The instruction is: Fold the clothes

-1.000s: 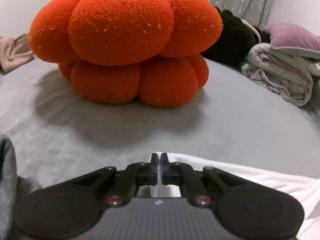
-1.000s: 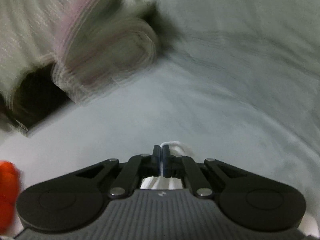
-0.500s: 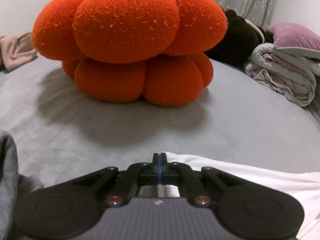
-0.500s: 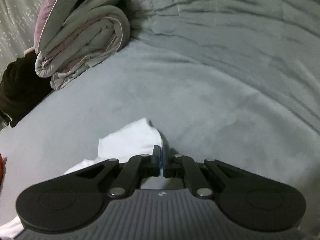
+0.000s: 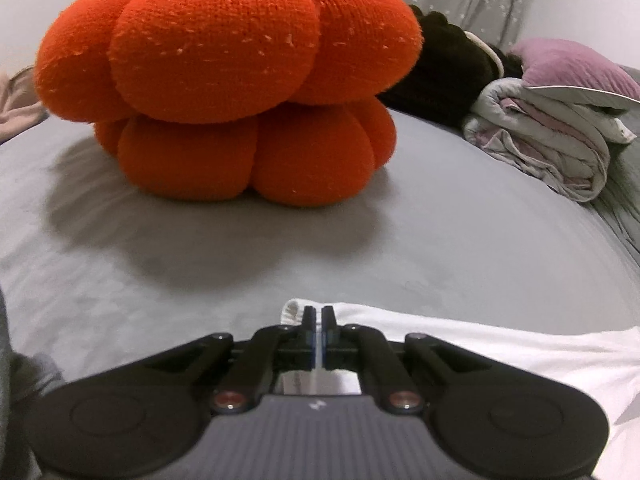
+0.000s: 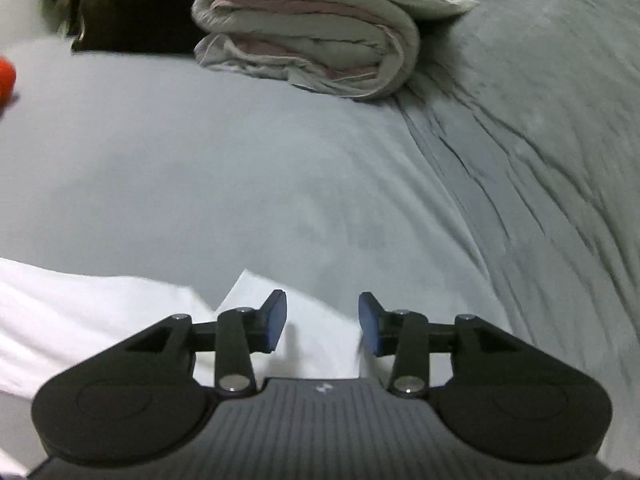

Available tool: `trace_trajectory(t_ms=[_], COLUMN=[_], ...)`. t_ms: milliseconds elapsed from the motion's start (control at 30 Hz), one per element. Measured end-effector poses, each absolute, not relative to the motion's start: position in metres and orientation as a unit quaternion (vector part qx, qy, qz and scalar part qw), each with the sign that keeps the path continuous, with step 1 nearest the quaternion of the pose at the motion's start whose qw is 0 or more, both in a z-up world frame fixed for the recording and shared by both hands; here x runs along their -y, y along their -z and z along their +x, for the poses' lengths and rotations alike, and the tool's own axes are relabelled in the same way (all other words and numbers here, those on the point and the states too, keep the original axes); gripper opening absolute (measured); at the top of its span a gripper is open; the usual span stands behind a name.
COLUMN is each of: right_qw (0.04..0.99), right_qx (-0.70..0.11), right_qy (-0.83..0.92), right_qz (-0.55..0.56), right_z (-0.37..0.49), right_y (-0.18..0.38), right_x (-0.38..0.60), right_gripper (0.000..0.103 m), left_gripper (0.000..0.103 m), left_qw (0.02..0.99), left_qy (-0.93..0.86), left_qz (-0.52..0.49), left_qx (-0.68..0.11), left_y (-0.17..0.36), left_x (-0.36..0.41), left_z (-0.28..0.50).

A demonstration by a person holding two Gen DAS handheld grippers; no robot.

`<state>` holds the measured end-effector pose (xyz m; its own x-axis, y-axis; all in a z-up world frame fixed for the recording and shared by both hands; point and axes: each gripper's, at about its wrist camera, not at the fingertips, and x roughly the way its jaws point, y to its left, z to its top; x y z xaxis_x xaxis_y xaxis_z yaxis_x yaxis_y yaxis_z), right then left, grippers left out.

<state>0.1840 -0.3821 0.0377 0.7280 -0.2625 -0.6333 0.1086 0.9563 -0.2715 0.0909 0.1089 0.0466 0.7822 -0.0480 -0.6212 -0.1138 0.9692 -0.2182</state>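
Observation:
A white garment [image 5: 500, 356] lies flat on the grey bed, stretching to the right in the left wrist view. My left gripper [image 5: 319, 318] is shut on its near corner, and a rolled hem pokes out just left of the fingertips. In the right wrist view the same white garment [image 6: 92, 312] spreads to the left, with a pointed corner lying on the bed under my right gripper [image 6: 322, 314]. That gripper is open, its blue pads apart, with nothing clamped between them.
A big orange pumpkin cushion [image 5: 232, 80] sits close ahead of the left gripper. A folded grey-pink quilt [image 6: 320, 28] and a dark plush item [image 6: 136, 4] lie at the back. A rumpled grey blanket [image 6: 540, 140] covers the right side. Grey cloth [image 5: 10, 380] shows at the far left.
My right gripper has opened and let go of the white garment's corner, which now lies on the bed. The left gripper stays shut and has edged towards the cushion.

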Motion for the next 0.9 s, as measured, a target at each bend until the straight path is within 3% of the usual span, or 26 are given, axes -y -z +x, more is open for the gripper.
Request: trace_trajectory(t_ms=[133,200,267,600,900], right_qw=[0.907,0.897,0.899,0.936,0.907], right_qx=[-0.394,-0.411,-0.415,-0.301,-0.356], right_qy=[0.054,0.034,0.015,0.119,0.204], right_qz=[-0.138,-0.161,-0.137,-0.14,-0.097], right_z=[0.209,0.214,0.214,0.199,0.216], right_y=[-0.029,-0.019,-0.017,-0.053,-0.025], right_x=[0.388,0.384,0.385,0.386,0.415], right_gripper=[0.043,0.037,0.0,0.0,0.0], left_gripper=[0.003,0.003,0.0,0.0,0.0], left_qw=[0.934,0.936,0.938,0.944,0.94], left_qy=[-0.003,0.002,0.002,-0.04,-0.041], left_qz=[-0.123,-0.113,-0.093,-0.085,-0.11], left_qx=[-0.335,-0.334,-0.334,-0.315,-0.32], left_y=[-0.038,-0.035,-0.033,-0.041,-0.039], left_x=[-0.106,-0.1,-0.094,-0.101,-0.109], left_z=[0.097,0.1,0.101,0.096,0.098])
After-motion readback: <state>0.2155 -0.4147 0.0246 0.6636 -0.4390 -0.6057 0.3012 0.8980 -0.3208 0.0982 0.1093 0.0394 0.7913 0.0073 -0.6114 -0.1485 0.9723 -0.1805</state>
